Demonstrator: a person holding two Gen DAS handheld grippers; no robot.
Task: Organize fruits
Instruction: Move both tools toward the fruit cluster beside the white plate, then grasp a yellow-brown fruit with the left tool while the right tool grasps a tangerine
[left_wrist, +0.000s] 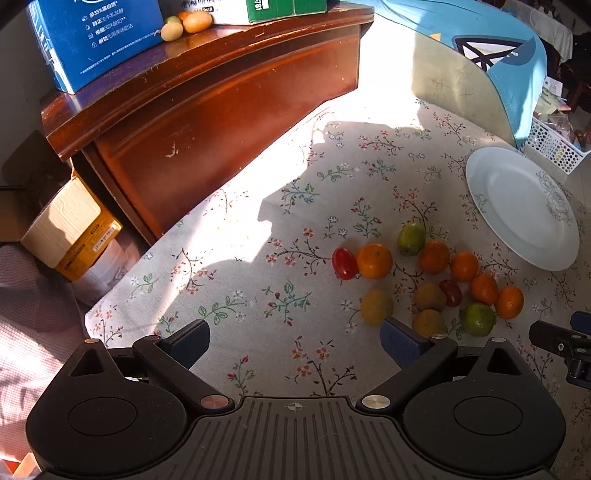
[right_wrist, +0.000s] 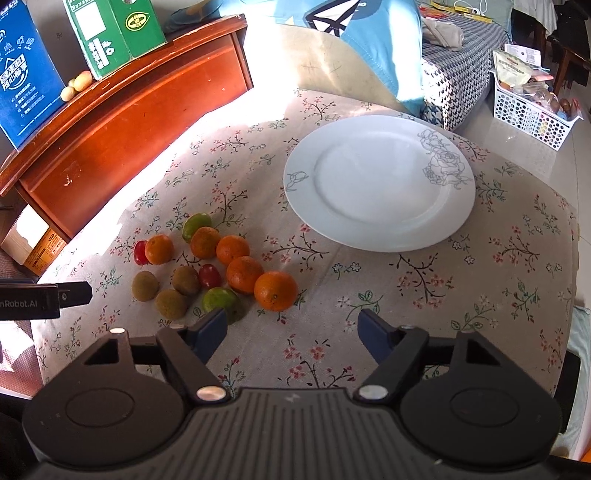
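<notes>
A cluster of small fruits lies on the floral tablecloth (right_wrist: 461, 280): several oranges (right_wrist: 275, 290) (left_wrist: 374, 260), green citrus (right_wrist: 221, 301) (left_wrist: 477, 319), brown kiwis (right_wrist: 171, 303) (left_wrist: 376, 307) and red cherry tomatoes (right_wrist: 209, 276) (left_wrist: 344, 263). An empty white plate (right_wrist: 380, 184) (left_wrist: 524, 206) sits beyond and right of them. My left gripper (left_wrist: 295, 341) is open and empty, hovering near the table's front, left of the fruits. My right gripper (right_wrist: 291, 332) is open and empty, just in front of the nearest orange and green citrus.
A dark wooden cabinet (right_wrist: 122, 122) (left_wrist: 221, 96) stands at the back left, bearing a blue box (left_wrist: 96, 37), a green box (right_wrist: 110, 33) and a few fruits (left_wrist: 184, 24). A white perforated basket (right_wrist: 532, 114) stands on the floor at right. A blue cushion (right_wrist: 369, 40) lies behind the table.
</notes>
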